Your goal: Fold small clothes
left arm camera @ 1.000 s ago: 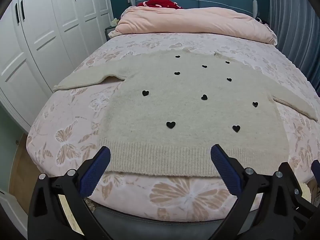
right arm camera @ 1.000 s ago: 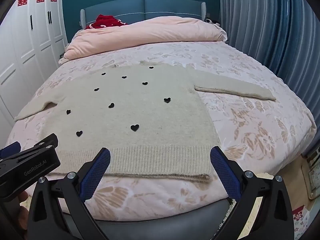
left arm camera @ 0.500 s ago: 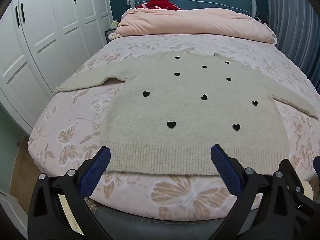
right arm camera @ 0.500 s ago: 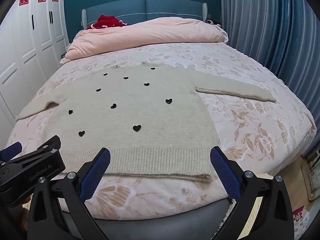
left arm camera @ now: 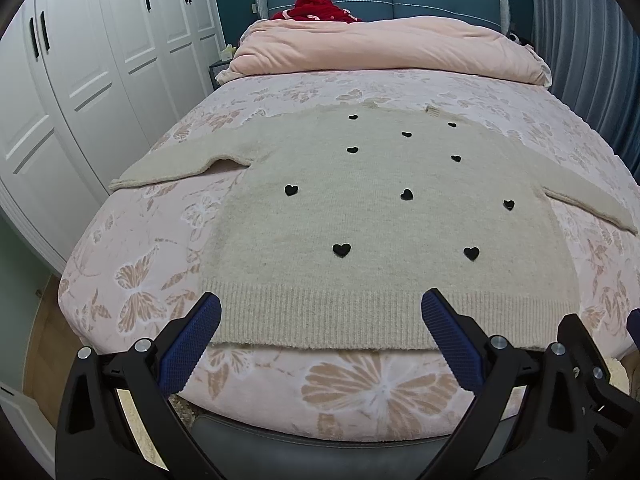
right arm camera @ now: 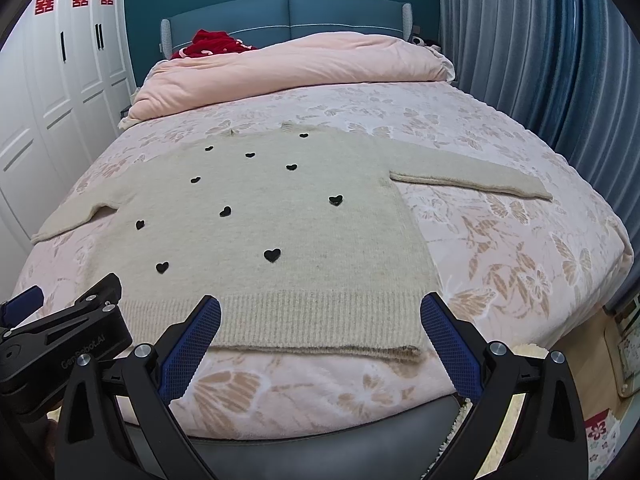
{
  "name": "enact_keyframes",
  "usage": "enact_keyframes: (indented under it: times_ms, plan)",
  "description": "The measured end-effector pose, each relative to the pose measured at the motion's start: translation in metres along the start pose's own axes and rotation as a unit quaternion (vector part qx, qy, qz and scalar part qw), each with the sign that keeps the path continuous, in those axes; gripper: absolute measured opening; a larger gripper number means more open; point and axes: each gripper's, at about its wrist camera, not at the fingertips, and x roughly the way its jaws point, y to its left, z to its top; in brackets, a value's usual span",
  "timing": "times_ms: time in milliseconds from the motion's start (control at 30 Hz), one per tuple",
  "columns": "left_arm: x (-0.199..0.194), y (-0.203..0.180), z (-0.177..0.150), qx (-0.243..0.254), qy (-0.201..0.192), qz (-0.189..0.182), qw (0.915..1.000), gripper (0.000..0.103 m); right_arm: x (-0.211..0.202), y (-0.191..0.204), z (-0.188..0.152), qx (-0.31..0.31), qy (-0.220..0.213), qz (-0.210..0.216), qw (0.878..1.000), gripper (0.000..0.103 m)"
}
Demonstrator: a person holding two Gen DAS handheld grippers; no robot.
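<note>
Grippers eased back; sweater (left arm camera: 384,220) hem clear.

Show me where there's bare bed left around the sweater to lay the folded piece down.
Widest bare patch: on the bedspread, below the sweater's right sleeve, out to the bed edge. A smaller one lies under the left sleeve. A strip separates collar and pink duvet. The middle is taken.
</note>
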Motion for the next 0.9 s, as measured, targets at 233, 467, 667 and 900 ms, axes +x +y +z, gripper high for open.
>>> enact_keyframes:
  times_ms: [233, 467, 667, 900]
  plan:
    - [0.0002, -0.0001, -0.0008, 0.000, 0.000, 0.000, 1.0000, 0.098, 0.0006, -0.0003, -0.0007, 0.001, 0.001, 0.001, 1.000, 0.098]
    - [0.0001, -0.0006, -0.0014, 0.000, -0.001, 0.000, 1.0000, 0.098, 0.0012, 0.0000, -0.0010, 0.002, 0.002, 0.001, 1.000, 0.098]
    - [-0.0006, -0.0014, -0.0014, 0.001, -0.001, 0.001, 1.0000, 0.098, 0.0009, -0.0002, -0.0015, 0.002, 0.002, 0.001, 1.000, 0.098]
    - [-0.0012, -0.0013, -0.0018, 0.002, -0.001, 0.001, 1.0000, 0.098, 0.0007, 0.0001, -0.0014, 0.003, 0.003, 0.001, 1.000, 0.098]
